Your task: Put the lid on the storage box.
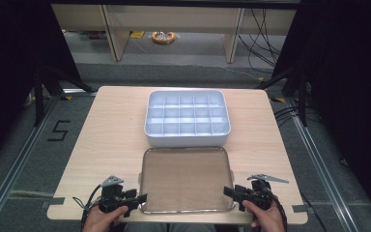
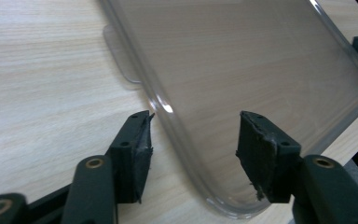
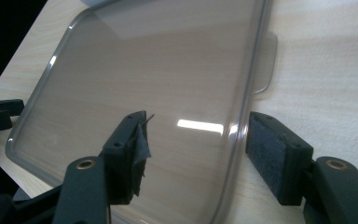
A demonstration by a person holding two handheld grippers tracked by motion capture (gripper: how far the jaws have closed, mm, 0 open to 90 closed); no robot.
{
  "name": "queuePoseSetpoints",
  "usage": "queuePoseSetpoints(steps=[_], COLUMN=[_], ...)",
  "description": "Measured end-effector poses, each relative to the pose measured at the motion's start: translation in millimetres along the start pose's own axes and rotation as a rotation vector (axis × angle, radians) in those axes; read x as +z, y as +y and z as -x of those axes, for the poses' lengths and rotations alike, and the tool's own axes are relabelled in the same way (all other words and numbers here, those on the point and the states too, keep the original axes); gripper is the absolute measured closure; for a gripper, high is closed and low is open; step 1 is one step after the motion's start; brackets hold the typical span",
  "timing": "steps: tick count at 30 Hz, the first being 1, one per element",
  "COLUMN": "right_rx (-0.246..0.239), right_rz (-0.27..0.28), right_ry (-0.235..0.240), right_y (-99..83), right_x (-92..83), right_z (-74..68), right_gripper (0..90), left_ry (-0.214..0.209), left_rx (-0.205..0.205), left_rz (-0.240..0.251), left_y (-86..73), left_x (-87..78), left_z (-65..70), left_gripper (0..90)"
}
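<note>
Lid [image 1: 186, 179] is lying flat on the table [image 1: 106, 140], clear and smoke-tinted, at the near edge between the two hands. The white divided box [image 1: 187, 118] is sitting just beyond it, toward the far side, its compartments open to the top.

Left gripper [image 1: 141, 198] is standing at the lid's near-left corner, right gripper [image 1: 229, 192] at the near-right corner; both are pointing inward, at each other, across the lid. Each is equally close to its own corner.

In the left gripper view, the jaws are standing about half open and straddling the lid's rim [image 2: 168, 116], one pad outside over bare wood, one inside over the lid; neither pad is pressing yet. In the right gripper view, the same: jaws half open, rim [image 3: 240, 121] running up between them, pads clear of the plastic. Nothing is being held so far.

Lid's long axis is running left to right, parallel to the box's. The box lies straight ahead of the lid, so my read is that the coming move is a two-handed pinch, then a carry forward.

A black "5" [image 1: 59, 130] is marked on the floor left of the table. No brand or label is readable on lid or box.
</note>
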State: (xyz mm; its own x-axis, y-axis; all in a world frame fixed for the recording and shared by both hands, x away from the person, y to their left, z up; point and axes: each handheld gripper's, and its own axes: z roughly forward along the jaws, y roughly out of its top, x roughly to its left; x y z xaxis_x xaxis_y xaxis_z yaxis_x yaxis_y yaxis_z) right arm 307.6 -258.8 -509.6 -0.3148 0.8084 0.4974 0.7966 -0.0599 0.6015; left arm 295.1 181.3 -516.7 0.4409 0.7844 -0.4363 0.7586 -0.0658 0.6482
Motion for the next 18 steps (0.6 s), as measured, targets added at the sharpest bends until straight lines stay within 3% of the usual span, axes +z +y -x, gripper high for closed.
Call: queuePoseSetpoints(steps=[3,4,6,7,9,10,11,13,14,15,16,17,18], right_rx=[0.008,0.043,0.088,0.113,0.252,0.229,0.299,0.306,0.306,0.280,0.359,0.260,0.303], right_rz=[0.001,-0.001,0.022,0.028,0.011,0.029,0.003,0.020,0.020,0.021,-0.017,0.017,-0.002], right_ry=[-0.012,0.013,0.031,0.046,0.099,0.101,0.133,0.153,0.153,0.153,0.178,0.163,0.188], right_y=[-1.0,-1.1,-3.4,-4.2,-6.6,-8.8,-11.1,-13.2,-13.2,-14.1,-13.7,-16.5,-17.9], right_x=[3.3,2.4,3.9,3.1,-1.7,-0.3,-4.1,-5.6,-5.6,-7.6,-10.0,-6.3,-5.4], right_z=[0.9,0.5,2.1,3.9,2.1,7.3,5.0,5.6,5.6,6.9,3.4,11.6,9.9], right_gripper=[40.1,39.3,38.7,39.1,40.9,42.4,46.0,49.3,49.3,53.6,55.8,56.8,61.4], left_ry=[-0.002,0.011,0.005,0.008,0.004,0.004,0.005,0.011,-0.001,0.008,0.010,0.009,0.004], left_rx=[0.018,0.041,0.028,0.036,0.016,0.041,0.035,0.038,0.064,0.025,0.027,0.022,0.032], left_rz=[0.000,-0.016,0.002,-0.012,0.002,-0.019,-0.012,-0.015,0.021,0.004,0.003,0.005,-0.001], left_y=[0.7,1.2,0.8,0.9,0.5,1.2,0.6,0.6,1.3,0.3,0.0,0.0,-0.2], left_x=[2.7,1.9,2.7,1.0,0.9,-0.7,-0.5,-0.6,2.1,0.5,-0.1,0.1,-0.4], left_z=[1.9,1.6,1.8,0.1,-0.5,-2.9,-2.5,-1.6,-3.3,-1.1,-1.2,-0.9,-1.2], left_gripper=[45.8,45.7,45.8,45.9,46.1,46.1,46.1,45.8,45.8,45.6,45.6,45.4,45.4])
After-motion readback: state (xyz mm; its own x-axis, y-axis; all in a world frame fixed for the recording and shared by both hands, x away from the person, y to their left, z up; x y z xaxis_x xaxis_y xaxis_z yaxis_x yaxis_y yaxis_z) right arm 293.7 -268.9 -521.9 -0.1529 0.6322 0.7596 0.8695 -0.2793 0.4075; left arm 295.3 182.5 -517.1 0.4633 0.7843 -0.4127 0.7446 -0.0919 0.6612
